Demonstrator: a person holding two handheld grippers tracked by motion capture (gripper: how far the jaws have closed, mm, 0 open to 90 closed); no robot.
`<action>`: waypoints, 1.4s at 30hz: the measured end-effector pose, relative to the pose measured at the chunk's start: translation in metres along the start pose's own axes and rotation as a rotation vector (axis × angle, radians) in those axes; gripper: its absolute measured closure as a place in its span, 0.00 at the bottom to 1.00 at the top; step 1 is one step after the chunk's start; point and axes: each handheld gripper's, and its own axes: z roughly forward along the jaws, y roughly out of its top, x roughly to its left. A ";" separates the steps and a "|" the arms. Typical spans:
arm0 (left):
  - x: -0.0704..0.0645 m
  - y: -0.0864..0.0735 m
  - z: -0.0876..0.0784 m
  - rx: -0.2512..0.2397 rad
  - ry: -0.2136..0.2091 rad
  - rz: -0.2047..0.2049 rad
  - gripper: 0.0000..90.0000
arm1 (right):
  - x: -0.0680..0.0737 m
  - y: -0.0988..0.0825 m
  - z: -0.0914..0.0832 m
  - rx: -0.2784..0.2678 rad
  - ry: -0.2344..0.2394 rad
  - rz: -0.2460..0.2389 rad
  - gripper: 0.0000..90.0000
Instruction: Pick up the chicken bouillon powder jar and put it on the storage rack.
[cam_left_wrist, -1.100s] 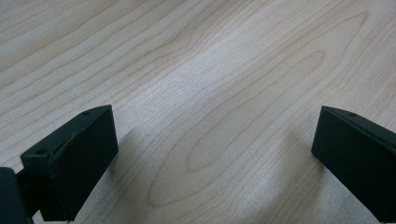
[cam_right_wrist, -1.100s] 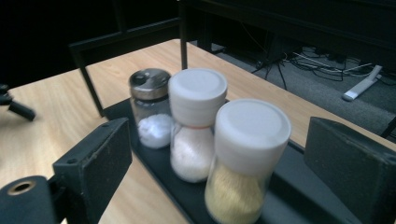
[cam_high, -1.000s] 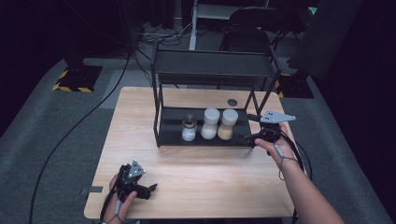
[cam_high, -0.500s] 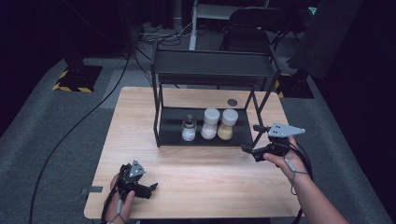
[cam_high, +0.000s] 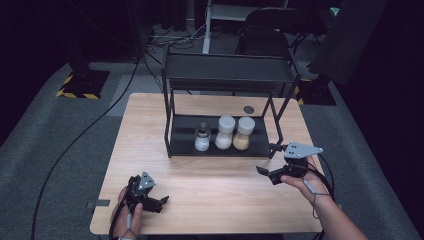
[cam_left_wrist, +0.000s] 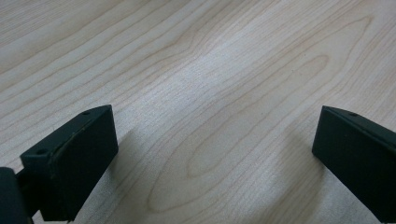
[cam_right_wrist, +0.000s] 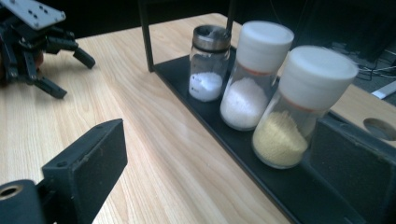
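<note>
High view: the right claw (cam_high: 266, 172) hangs empty over the worktop (cam_high: 210, 180), just off the black rack (cam_high: 175, 131) holding three jars. The left claw (cam_high: 162, 201) rests near the front edge.

Left gripper view: jaws spread wide over bare wood.

Right gripper view: jaws, just opening further, stand wide, nothing between them; the yellow-grain jar (cam_right_wrist: 299, 112) is nearest.

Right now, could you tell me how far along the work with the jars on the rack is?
Done, it seems: three jars stand in a row on the rack's lower shelf. In hand: nothing; the right gripper, jaws just opening, sits empty off the rack, and the left gripper rests open on the table. Left: no loose jars on the table.
</note>
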 end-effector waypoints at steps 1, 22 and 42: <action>0.000 0.000 0.000 0.000 0.000 0.000 0.00 | 0.001 -0.002 0.002 0.004 0.001 -0.002 0.05; -0.001 0.000 0.000 -0.001 0.002 -0.001 0.00 | 0.014 -0.037 0.028 0.071 -0.006 0.007 0.04; 0.000 0.000 0.000 0.000 0.002 0.000 0.00 | 0.017 -0.066 0.035 0.130 -0.010 0.055 0.04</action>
